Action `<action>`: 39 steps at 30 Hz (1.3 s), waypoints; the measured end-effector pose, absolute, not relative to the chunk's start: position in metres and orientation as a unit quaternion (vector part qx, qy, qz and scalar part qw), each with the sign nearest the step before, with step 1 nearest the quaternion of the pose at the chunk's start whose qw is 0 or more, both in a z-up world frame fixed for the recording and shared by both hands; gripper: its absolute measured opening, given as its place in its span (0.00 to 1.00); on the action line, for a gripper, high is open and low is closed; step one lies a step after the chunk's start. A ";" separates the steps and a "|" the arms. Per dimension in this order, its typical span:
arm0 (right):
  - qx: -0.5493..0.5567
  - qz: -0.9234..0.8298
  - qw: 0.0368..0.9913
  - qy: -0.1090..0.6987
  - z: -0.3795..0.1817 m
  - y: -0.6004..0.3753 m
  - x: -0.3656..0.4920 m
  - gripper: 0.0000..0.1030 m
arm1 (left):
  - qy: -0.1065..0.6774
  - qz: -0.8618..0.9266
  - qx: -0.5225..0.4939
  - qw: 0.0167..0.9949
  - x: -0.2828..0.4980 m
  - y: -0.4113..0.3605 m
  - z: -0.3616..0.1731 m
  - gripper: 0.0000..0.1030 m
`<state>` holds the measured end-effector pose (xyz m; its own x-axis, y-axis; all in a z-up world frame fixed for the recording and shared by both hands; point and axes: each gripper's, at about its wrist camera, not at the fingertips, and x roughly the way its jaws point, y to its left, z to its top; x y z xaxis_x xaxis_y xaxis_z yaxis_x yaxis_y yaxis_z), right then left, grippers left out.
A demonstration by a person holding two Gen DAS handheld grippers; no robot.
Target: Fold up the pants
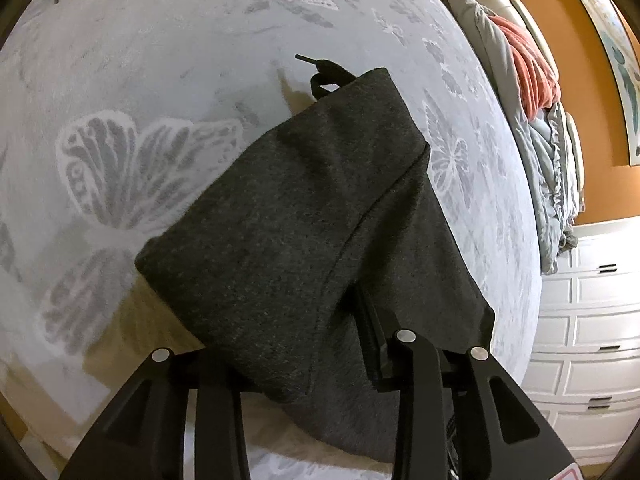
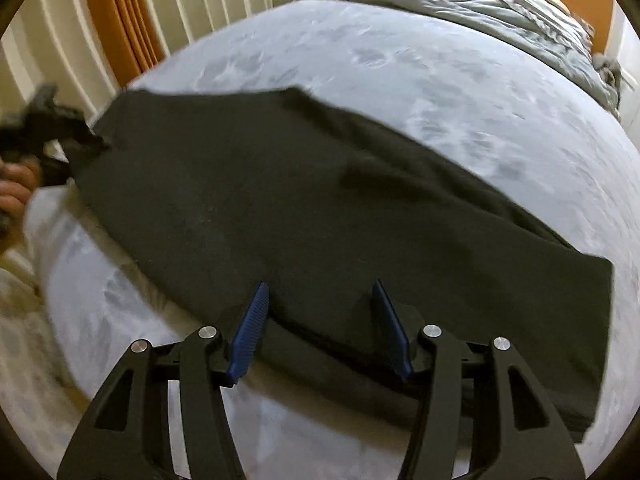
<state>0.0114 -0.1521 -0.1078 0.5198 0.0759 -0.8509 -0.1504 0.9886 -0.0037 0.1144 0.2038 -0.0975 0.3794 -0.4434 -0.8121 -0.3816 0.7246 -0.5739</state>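
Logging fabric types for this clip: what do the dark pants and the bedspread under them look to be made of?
The pants look like a soft heathered charcoal knit, probably sweatpant jersey or fleece: matte, flecked, draping in rounded folds, with a drawstring at one end. The bedspread looks like pale grey woven or plush fabric with a butterfly pattern; the fibre cannot be told.

No readable text, brand, number or sign shows in either view. A pink-edged label (image 1: 570, 474) sits at the lower right corner of the left wrist view, on the gripper body, but it is cut off and nothing on it can be read.
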 end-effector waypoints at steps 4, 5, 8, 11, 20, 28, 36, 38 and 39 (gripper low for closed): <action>-0.001 0.033 0.874 0.486 -0.101 -0.166 0.028 0.12 | 0.559 -0.033 -0.364 0.744 0.115 0.205 -0.099 0.31; 0.040 0.031 0.882 0.469 -0.084 -0.181 0.028 0.12 | 0.561 -0.038 -0.363 0.744 0.116 0.206 -0.099 0.31; 0.087 0.029 0.916 0.389 -0.027 -0.202 0.018 0.12 | 0.563 -0.048 -0.356 0.745 0.118 0.206 -0.100 0.31; 0.090 0.041 0.929 0.357 -0.006 -0.198 0.018 0.13 | 0.564 -0.055 -0.347 0.747 0.119 0.205 -0.100 0.31; 0.018 0.079 0.889 0.451 -0.060 -0.164 0.034 0.51 | 0.556 -0.069 -0.372 0.740 0.118 0.211 -0.103 0.42; 0.067 -0.105 0.920 0.373 -0.008 -0.263 0.003 0.80 | 0.549 -0.043 -0.399 0.733 0.118 0.209 -0.104 0.43; 0.095 -0.158 0.903 0.388 -0.010 -0.310 -0.014 0.84 | 0.499 -0.023 -0.512 0.699 0.107 0.227 -0.110 0.27; 0.098 -0.164 0.905 0.379 -0.004 -0.317 -0.021 0.85 | 0.488 -0.027 -0.489 0.722 0.109 0.221 -0.096 0.18; 0.101 -0.168 0.906 0.375 -0.002 -0.320 -0.024 0.85 | 0.479 -0.033 -0.473 0.739 0.109 0.216 -0.084 0.17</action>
